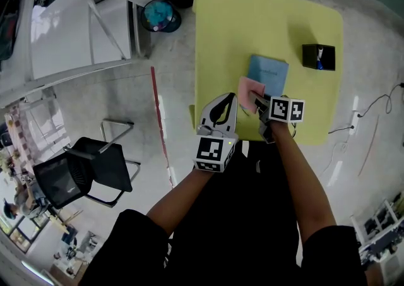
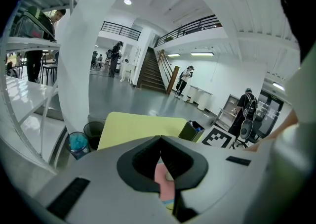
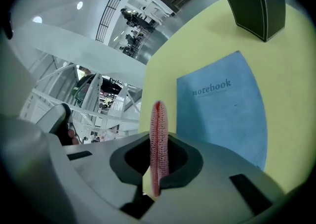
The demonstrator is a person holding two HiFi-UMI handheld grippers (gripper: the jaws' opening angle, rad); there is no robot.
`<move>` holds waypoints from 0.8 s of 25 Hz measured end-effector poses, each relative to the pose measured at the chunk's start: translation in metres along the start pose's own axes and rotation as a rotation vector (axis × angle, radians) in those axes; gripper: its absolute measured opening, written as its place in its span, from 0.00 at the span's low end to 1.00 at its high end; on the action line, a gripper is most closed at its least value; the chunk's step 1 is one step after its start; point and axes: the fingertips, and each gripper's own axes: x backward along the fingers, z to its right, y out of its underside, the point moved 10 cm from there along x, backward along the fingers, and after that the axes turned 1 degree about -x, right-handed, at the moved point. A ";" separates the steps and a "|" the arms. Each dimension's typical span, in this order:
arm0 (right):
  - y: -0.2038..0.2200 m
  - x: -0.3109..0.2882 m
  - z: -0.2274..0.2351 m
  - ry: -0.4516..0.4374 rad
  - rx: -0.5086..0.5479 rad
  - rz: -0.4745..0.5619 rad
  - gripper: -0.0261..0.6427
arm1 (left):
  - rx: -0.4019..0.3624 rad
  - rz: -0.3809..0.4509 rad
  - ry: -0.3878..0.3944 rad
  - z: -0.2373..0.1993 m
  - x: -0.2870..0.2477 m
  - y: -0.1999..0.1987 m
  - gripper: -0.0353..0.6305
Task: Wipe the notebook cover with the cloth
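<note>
A blue notebook (image 1: 269, 72) lies flat on the yellow table (image 1: 221, 38); its cover reads "notebook" in the right gripper view (image 3: 227, 109). My right gripper (image 1: 257, 99) is shut on a pink cloth (image 1: 249, 92), which stands edge-on between the jaws (image 3: 158, 139) just off the notebook's near left corner. Whether the cloth touches the cover I cannot tell. My left gripper (image 1: 228, 99) sits beside it on the left, jaws shut with nothing in them (image 2: 161, 141); the pink cloth (image 2: 163, 183) shows through the gap behind the tips.
A black pen holder (image 1: 318, 57) stands at the table's far right (image 3: 256, 3). On the floor to the left are a black chair (image 1: 88, 171), two round bins (image 1: 161, 14) and a white rack (image 1: 76, 26). People stand in the hall beyond.
</note>
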 end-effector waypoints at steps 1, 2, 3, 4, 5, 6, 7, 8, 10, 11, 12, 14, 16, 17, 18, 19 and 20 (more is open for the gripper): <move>0.002 -0.004 0.001 0.007 -0.001 -0.011 0.09 | 0.004 0.002 0.002 -0.002 0.001 0.001 0.07; 0.005 -0.008 0.003 0.015 -0.001 -0.022 0.09 | 0.007 0.002 0.005 -0.005 0.002 0.001 0.07; 0.008 -0.011 0.005 0.022 -0.005 -0.033 0.09 | 0.008 0.002 0.006 -0.007 0.003 0.002 0.07; 0.010 -0.013 0.007 0.027 -0.013 -0.041 0.09 | 0.009 0.001 0.007 -0.009 0.004 0.003 0.07; 0.013 -0.015 0.010 0.033 -0.021 -0.046 0.09 | 0.010 0.001 0.006 -0.010 0.005 0.003 0.07; 0.015 -0.016 0.012 0.042 -0.024 -0.049 0.09 | 0.013 0.001 0.004 -0.011 0.006 0.004 0.07; 0.016 -0.017 0.015 0.054 -0.020 -0.051 0.09 | 0.016 0.001 0.002 -0.012 0.006 0.004 0.07; 0.017 -0.018 0.017 0.066 -0.013 -0.053 0.09 | 0.019 0.001 0.000 -0.013 0.006 0.005 0.07; 0.019 -0.020 0.019 0.084 -0.006 -0.056 0.09 | 0.021 0.000 0.003 -0.015 0.006 0.006 0.07; 0.020 -0.021 0.020 0.090 -0.007 -0.057 0.09 | 0.021 -0.001 0.006 -0.016 0.006 0.007 0.07; 0.021 -0.021 0.022 0.095 -0.008 -0.058 0.09 | 0.020 -0.003 0.010 -0.016 0.006 0.008 0.07; 0.023 -0.023 0.023 0.107 -0.004 -0.063 0.09 | 0.019 -0.008 0.015 -0.016 0.006 0.010 0.07; 0.025 -0.025 0.025 0.120 0.008 -0.069 0.09 | 0.022 -0.013 0.014 -0.016 0.006 0.012 0.07; 0.025 -0.026 0.026 0.127 0.014 -0.071 0.09 | 0.025 -0.017 0.013 -0.016 0.007 0.014 0.07; 0.026 -0.027 0.027 0.135 0.020 -0.072 0.09 | 0.028 -0.023 0.014 -0.015 0.007 0.016 0.07; 0.026 -0.027 0.027 0.141 0.027 -0.071 0.09 | 0.031 -0.031 0.016 -0.014 0.008 0.019 0.07; 0.027 -0.028 0.027 0.145 0.035 -0.069 0.09 | 0.032 -0.039 0.021 -0.014 0.009 0.023 0.07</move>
